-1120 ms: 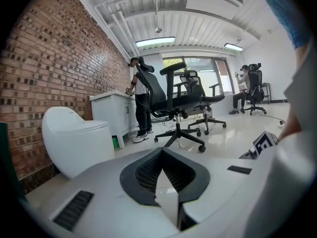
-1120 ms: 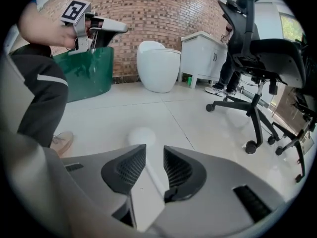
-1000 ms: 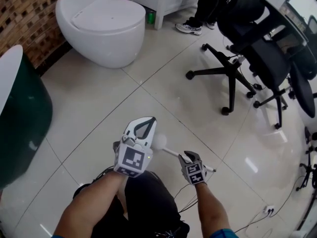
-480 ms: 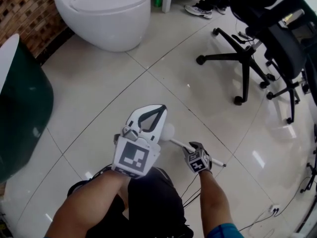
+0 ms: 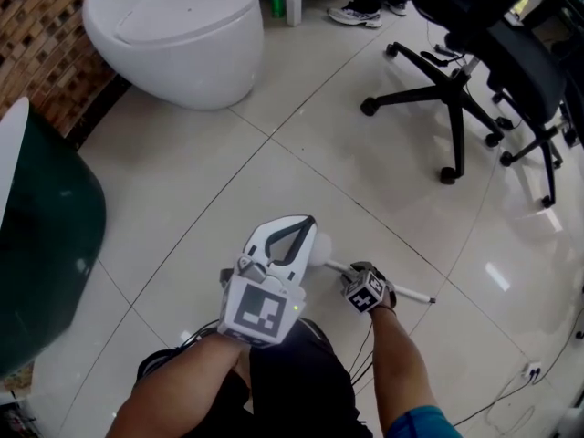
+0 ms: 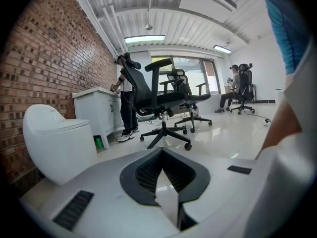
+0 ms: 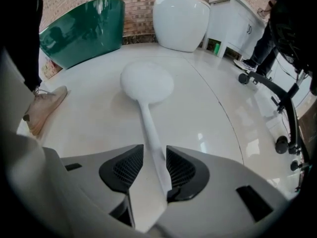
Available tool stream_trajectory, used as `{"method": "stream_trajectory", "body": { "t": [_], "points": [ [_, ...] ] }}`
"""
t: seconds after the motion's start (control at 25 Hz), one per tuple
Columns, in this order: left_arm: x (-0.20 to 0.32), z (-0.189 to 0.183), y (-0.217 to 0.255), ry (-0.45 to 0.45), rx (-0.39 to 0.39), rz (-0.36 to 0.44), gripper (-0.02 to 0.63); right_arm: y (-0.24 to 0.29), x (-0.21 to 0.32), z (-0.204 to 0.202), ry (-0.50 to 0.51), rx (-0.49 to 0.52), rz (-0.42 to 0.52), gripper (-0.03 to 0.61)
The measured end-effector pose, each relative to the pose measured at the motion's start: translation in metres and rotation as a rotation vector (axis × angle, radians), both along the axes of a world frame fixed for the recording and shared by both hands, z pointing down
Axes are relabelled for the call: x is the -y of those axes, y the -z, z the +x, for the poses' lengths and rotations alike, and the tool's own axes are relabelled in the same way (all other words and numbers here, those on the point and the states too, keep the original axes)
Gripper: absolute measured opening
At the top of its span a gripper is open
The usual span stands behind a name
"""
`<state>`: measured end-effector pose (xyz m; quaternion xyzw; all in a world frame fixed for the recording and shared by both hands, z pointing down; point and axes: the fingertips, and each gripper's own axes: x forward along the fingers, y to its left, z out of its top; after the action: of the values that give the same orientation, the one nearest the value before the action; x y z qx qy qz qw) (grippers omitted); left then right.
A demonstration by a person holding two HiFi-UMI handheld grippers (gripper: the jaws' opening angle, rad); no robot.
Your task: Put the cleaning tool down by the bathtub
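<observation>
The cleaning tool – a white brush with a round head and a long, thin handle – lay on the pale floor tiles, its head pointing toward the white toilet and the dark green bathtub. A stretch of bare floor separated it from the tub, so it was near the tub but not against it.

The right gripper pointed steeply down over the handle. Its jaws had just been opening and stood apart, with the handle running between them; it lay close to one pad and showed a clear gap on the other side, so nothing was gripping it.

The left gripper was held just beside the brush head in the head view, partly covering it. Its jaws were closed tip to tip with nothing between them.

A tan shoe stood on the floor beside the tool's handle end. Black office chairs stood well apart on the far side, and a white cabinet stood next to the toilet.
</observation>
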<state>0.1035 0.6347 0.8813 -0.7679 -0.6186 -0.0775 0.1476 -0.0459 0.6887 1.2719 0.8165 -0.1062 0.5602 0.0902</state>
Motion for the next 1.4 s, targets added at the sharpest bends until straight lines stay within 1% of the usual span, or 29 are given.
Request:
{"method": "stream_trajectory", "body": {
  "t": [0.12, 0.28, 0.4, 0.48, 0.56, 0.72, 0.8, 0.88, 1.04, 1.2, 1.4],
  "points": [
    [-0.003, -0.003, -0.001, -0.020, 0.005, -0.001, -0.004, -0.009, 0.001, -0.003, 0.023, 0.031, -0.018, 0.172],
    [-0.001, 0.001, -0.005, -0.020, 0.007, 0.025, -0.003, -0.012, 0.003, -0.002, 0.004, 0.042, 0.032, 0.172],
    [-0.007, -0.002, -0.004, -0.020, 0.035, 0.009, -0.005, -0.012, 0.006, -0.007, 0.005, 0.057, 0.031, 0.115],
    [-0.009, -0.004, -0.004, -0.032, 0.031, 0.011, -0.003, -0.012, 0.009, -0.007, 0.002, 0.066, 0.016, 0.092],
    [-0.009, -0.006, -0.005, -0.045, 0.019, 0.022, -0.003, -0.012, 0.010, -0.006, -0.019, 0.073, 0.013, 0.086],
    [-0.011, -0.008, 0.000, -0.048, 0.023, 0.011, -0.003, -0.008, 0.008, -0.007, -0.061, 0.077, 0.014, 0.086],
    [-0.011, -0.005, 0.003, -0.045, 0.014, 0.003, -0.003, 0.002, 0.002, -0.005, -0.110, 0.047, 0.020, 0.086],
    [-0.009, -0.001, 0.004, -0.038, 0.014, -0.006, -0.003, 0.018, -0.008, 0.003, -0.173, -0.006, 0.028, 0.086],
    [-0.006, 0.010, 0.006, -0.021, 0.005, -0.017, -0.003, 0.065, -0.032, 0.027, -0.292, -0.120, 0.034, 0.086],
    [0.000, 0.019, 0.013, 0.001, 0.001, -0.021, -0.003, 0.115, -0.044, 0.049, -0.328, -0.229, 0.028, 0.086],
    [0.011, 0.031, 0.025, 0.031, -0.003, -0.047, -0.004, 0.183, -0.034, 0.069, -0.339, -0.373, -0.001, 0.086]
  ]
}}
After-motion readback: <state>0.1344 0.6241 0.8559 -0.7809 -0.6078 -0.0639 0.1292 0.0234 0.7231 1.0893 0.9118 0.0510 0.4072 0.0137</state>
